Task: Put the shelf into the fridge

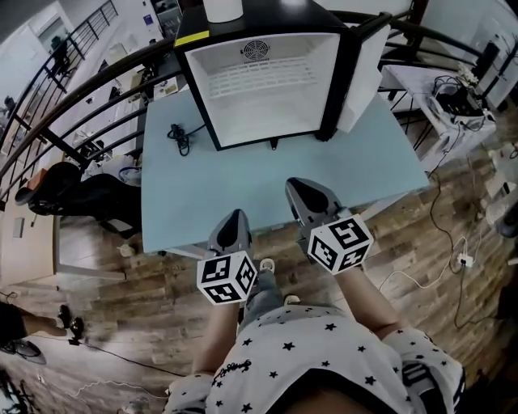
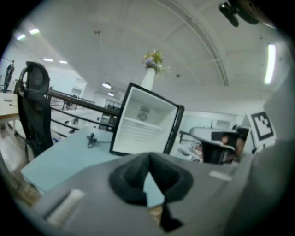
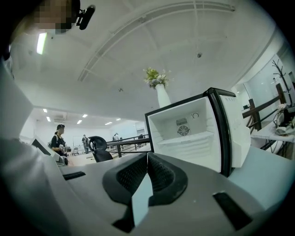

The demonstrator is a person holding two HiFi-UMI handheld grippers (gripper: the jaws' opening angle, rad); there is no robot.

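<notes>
The small black fridge [image 1: 267,81] stands open on the light blue table [image 1: 210,186], with its door [image 1: 364,73] swung to the right. A white shelf [image 1: 271,77] lies across the inside, about halfway up; it also shows as the shelf [image 2: 140,123] and the shelf [image 3: 189,138]. My left gripper [image 1: 235,217] hovers over the table's near edge, shut and empty. My right gripper [image 1: 295,187] is beside it, a little further forward, also shut with nothing held. Both point at the fridge [image 2: 145,124], and the jaws of each meet at the tips: left gripper [image 2: 148,159], right gripper [image 3: 147,156].
A white vase [image 1: 222,10] stands on top of the fridge. A black cable [image 1: 178,136] lies on the table left of it. A black office chair [image 1: 73,190] and a railing [image 1: 81,89] are to the left, and a cluttered side table [image 1: 453,97] is to the right.
</notes>
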